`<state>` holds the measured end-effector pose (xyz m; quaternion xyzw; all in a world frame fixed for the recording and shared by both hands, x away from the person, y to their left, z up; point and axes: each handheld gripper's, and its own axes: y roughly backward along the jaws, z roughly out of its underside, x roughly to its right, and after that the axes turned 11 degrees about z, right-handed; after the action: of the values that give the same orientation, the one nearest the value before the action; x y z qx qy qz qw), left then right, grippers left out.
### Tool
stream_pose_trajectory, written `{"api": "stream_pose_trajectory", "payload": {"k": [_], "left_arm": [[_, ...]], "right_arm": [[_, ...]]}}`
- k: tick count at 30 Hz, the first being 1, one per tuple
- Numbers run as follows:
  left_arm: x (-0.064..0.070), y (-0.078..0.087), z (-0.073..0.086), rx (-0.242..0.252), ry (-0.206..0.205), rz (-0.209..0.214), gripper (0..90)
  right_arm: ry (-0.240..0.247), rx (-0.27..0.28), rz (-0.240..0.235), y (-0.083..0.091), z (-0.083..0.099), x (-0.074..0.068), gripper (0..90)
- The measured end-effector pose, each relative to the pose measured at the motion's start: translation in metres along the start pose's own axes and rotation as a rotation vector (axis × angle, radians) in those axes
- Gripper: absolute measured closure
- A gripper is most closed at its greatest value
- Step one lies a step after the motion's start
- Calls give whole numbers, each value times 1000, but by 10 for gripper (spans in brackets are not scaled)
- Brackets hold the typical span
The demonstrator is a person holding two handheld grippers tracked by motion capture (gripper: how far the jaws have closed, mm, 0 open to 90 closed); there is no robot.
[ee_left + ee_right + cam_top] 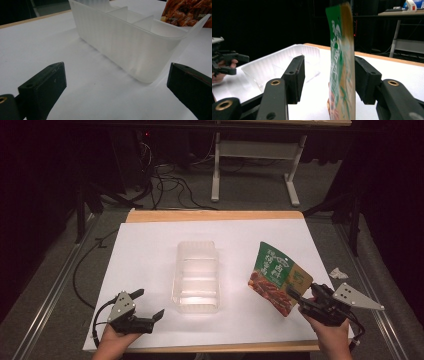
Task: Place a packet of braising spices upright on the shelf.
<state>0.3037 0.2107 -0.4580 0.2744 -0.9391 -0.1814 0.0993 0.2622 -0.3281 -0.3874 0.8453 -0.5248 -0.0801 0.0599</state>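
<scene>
Over at the near left of the desk (145, 250): left tongs (150, 302) down low, spread wide, holding nothing, aimed at the near end of the clear tray (197, 310). Near it but not touching. Worth noting as the first hazard: nothing pinning that light, divided tray in the middle of the desk, so likely to skate or tip at any knock on its wall.

Moving right: green and orange snack pouch (274, 275) just beside the tray, up on edge and tilted, its lower corner sitting between the jaws of the right tongs (302, 294). Seen from the right gripper view, not clamped at all: one jaw against the pouch's face, the other standing clear with a plain gap. So open around the pouch rather than gripping it. Impossible to tell whether the bottom edge rests on the desk.

Biggest risk right here: lifting before closing, and losing the pouch flat onto the desk. Next one: closing on just that corner, leaving a slick, floppy bag free to swing, fold or slide out on the way across. Then catching the tray's rim or a divider, landing half in, half out, and shoving the loose tray aside.
</scene>
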Motion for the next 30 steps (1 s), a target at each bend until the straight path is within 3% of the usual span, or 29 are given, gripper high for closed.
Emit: {"api": "stream_pose_trajectory", "payload": {"k": [17,26,30], "left_arm": [[0,-1,1,-6,-2,8,29],[0,-2,1,-10,-2,9,29],[0,-2,1,-8,-2,8,29]], "right_arm": [[-21,-90,26,-21,23,16,664],[-34,-104,37,-24,26,20,876],[-42,-107,30,-24,26,19,900]]}}
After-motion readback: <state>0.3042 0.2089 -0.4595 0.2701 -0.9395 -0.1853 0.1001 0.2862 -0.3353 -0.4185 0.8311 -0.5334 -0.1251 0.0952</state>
